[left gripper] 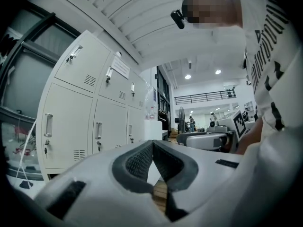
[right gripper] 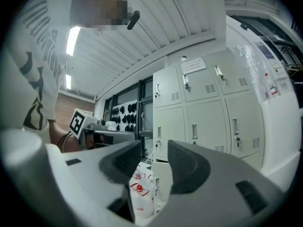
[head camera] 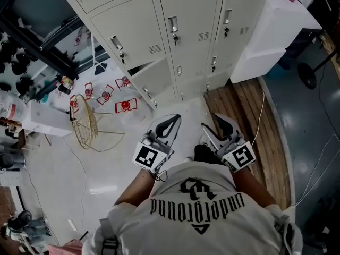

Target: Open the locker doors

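Note:
A bank of pale grey lockers (head camera: 186,31) stands ahead of me, each door with a metal handle and a key lock. One lower-left door (head camera: 150,80) stands ajar; the others look closed. My left gripper (head camera: 175,118) hangs above the floor short of the lockers, its tips touching and nothing between them. In the left gripper view its jaws (left gripper: 152,144) meet at the tip, with the lockers (left gripper: 85,122) off to the left. My right gripper (head camera: 211,120) is beside it, open and empty. In the right gripper view its jaws (right gripper: 155,151) stand apart, facing the lockers (right gripper: 208,112).
White bottles with red caps (head camera: 125,105) and a gold wire basket (head camera: 85,122) sit on the floor to the left. A white counter (head camera: 271,31) stands right of the lockers. A wooden floor strip (head camera: 249,116) with a cable runs on the right.

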`<control>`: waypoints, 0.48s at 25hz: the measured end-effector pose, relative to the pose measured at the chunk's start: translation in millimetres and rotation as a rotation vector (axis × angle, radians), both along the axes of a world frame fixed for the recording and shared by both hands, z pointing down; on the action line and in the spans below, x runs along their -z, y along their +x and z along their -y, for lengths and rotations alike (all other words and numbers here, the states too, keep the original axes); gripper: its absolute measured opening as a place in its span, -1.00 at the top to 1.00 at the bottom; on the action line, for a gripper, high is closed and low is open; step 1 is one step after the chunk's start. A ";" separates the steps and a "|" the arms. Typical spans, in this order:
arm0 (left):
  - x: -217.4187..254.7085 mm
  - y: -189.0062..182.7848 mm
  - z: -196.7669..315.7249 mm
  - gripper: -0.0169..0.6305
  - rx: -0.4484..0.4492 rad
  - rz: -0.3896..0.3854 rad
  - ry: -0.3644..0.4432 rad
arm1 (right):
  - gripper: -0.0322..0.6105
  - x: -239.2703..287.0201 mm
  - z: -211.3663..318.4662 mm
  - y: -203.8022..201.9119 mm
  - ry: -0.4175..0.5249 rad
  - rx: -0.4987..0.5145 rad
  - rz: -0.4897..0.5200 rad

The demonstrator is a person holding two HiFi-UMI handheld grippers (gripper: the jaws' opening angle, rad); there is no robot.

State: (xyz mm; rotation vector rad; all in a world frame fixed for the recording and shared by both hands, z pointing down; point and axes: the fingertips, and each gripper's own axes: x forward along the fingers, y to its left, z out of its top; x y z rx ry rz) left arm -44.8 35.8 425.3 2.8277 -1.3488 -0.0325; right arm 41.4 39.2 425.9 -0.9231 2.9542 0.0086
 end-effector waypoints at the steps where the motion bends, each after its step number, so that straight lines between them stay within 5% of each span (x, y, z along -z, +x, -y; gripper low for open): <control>1: 1.2 -1.3 6.3 0.93 0.012 -0.002 -0.004 | 0.33 1.3 8.4 -1.9 0.003 0.011 0.005; 12: -1.4 -2.0 104.1 0.93 0.144 0.006 -0.024 | 0.33 -1.3 122.0 3.3 0.002 0.127 0.022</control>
